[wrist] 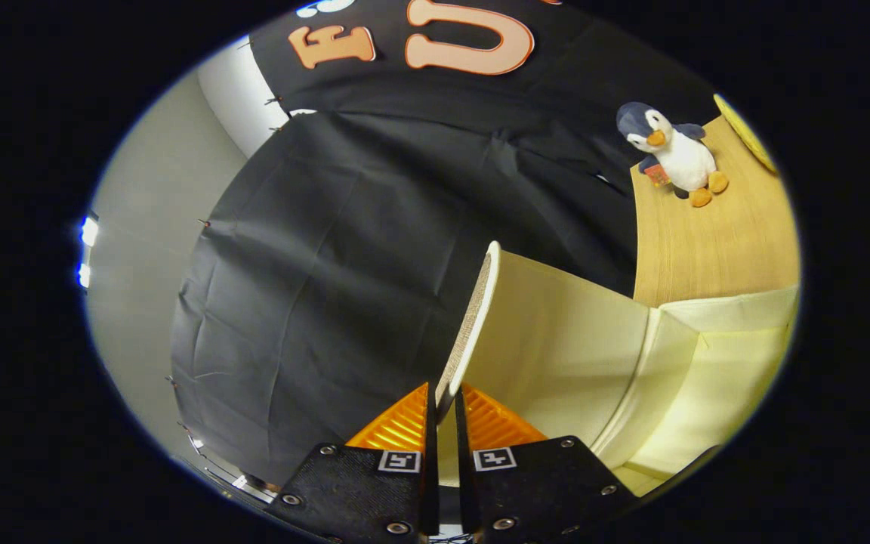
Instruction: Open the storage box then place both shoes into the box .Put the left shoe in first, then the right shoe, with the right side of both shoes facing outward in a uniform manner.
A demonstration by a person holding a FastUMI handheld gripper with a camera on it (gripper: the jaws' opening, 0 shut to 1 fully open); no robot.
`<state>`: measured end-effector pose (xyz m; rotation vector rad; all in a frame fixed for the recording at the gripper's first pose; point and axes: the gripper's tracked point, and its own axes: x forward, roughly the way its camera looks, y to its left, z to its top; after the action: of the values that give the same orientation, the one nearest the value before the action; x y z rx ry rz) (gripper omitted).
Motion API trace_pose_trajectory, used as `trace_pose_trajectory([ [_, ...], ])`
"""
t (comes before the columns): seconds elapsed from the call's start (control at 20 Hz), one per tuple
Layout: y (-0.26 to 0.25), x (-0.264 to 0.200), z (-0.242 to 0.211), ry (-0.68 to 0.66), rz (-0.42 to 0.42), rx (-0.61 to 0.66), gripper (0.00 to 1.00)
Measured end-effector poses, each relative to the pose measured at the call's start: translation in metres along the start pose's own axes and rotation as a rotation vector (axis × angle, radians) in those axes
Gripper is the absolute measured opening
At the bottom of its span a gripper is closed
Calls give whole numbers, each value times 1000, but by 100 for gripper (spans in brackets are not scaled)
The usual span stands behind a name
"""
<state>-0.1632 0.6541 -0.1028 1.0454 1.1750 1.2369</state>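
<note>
My gripper (443, 404) is shut on the edge of the storage box's lid (473, 317). The lid is cream fabric with a woven outer face and stands raised, running up and away from the fingers. To the right of the lid, the cream box (714, 363) lies open, its pale inner walls and a folded corner showing. No shoes are in view.
A wooden table top (707, 242) lies beyond the box, with a plush penguin (673, 155) sitting on it and a yellow round object (745, 132) at its far edge. Black cloth (344, 249) hangs to the left, a pale wall behind it.
</note>
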Motion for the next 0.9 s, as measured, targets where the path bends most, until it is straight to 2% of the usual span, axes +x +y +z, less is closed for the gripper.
trace_pose_trajectory([
  [0.15,-6,36,-8,34,-62,-19,11],
  [0.25,-6,39,-14,40,-89,-15,12],
  [0.3,-9,36,-15,39,-99,-36,15],
  [0.45,-28,7,-8,3,-176,-173,62],
  [0.55,-48,-33,-1,-31,-256,-245,79],
  [0.65,-69,-74,9,-75,-336,-296,87],
  [0.9,-122,-183,30,-170,-532,-386,92],
])
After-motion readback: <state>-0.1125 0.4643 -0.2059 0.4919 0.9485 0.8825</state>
